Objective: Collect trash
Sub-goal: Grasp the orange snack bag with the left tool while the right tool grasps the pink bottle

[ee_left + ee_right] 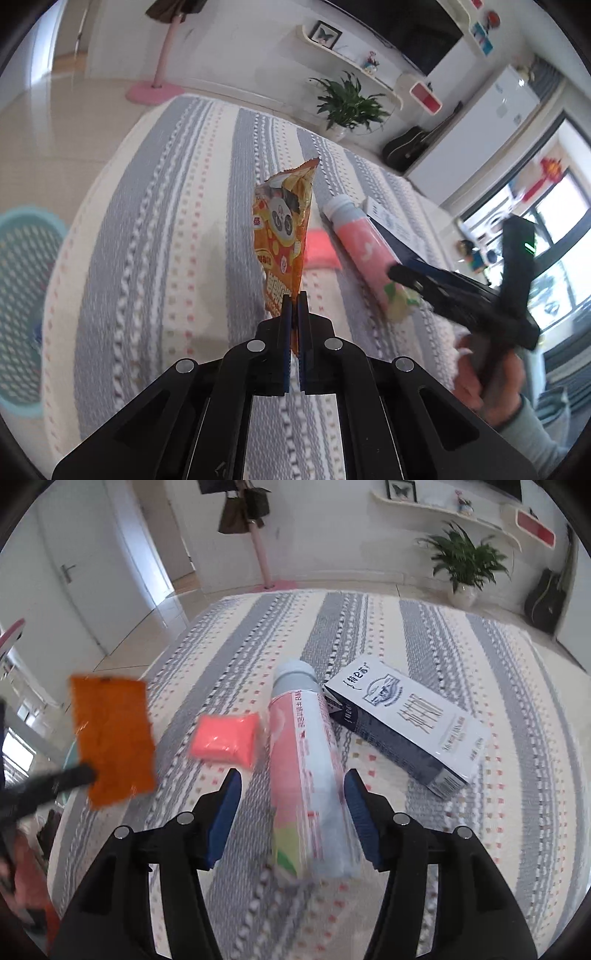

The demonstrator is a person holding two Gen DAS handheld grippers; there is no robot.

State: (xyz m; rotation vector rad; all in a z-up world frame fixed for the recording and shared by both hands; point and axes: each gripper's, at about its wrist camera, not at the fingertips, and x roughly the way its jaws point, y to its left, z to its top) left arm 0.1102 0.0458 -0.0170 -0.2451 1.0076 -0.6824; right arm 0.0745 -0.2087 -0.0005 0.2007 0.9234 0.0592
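A teal mesh basket sits on the floor at far left, beside a striped rug. The left gripper pinches an orange snack packet, lifted above the rug. Further right, the right gripper is spread wide around a pink bottle lying beside a milk carton.
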